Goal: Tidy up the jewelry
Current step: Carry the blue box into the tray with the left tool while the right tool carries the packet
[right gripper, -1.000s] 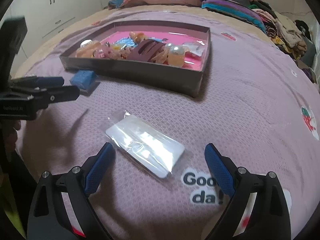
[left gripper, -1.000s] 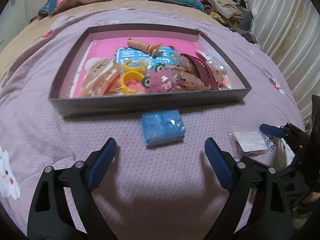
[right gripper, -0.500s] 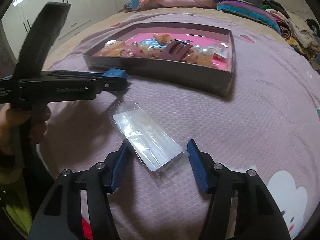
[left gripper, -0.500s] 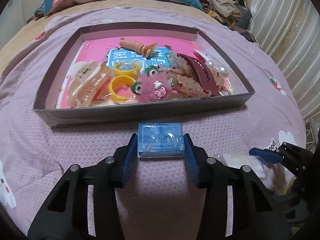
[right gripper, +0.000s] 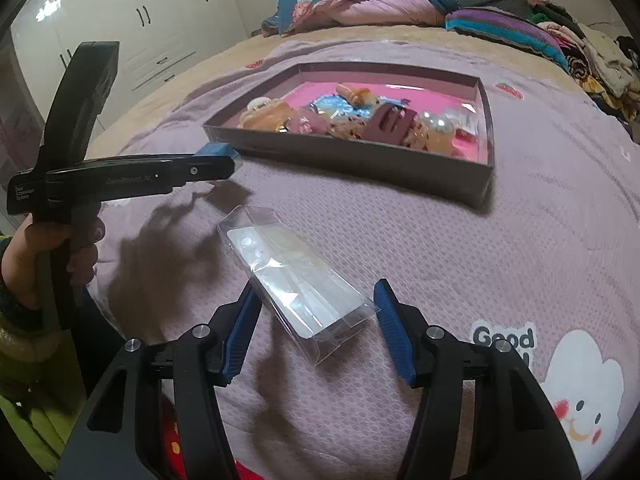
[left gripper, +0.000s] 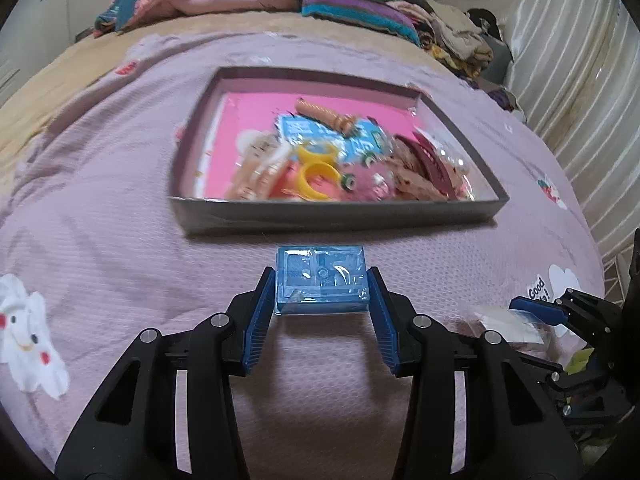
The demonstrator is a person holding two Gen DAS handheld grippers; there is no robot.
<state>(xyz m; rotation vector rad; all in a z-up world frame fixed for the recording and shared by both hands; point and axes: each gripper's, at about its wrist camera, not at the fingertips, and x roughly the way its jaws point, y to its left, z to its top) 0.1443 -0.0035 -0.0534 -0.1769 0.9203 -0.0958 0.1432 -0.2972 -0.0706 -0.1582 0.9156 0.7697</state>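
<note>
A small blue box (left gripper: 322, 280) in clear wrap is lifted off the bed before the jewelry tray (left gripper: 340, 220). A clear flat packet (right gripper: 298, 284) tilts upward nearby.

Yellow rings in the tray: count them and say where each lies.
2. One yellow ring lies near the tray's front wall; the other sits just behind it, touching the blue packet. More may be hidden under the clutter.

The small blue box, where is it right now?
In the left wrist view the small blue box sits centre frame, clamped between the left gripper's blue pads, just in front of the tray's near wall, above the pink bedspread.
</note>
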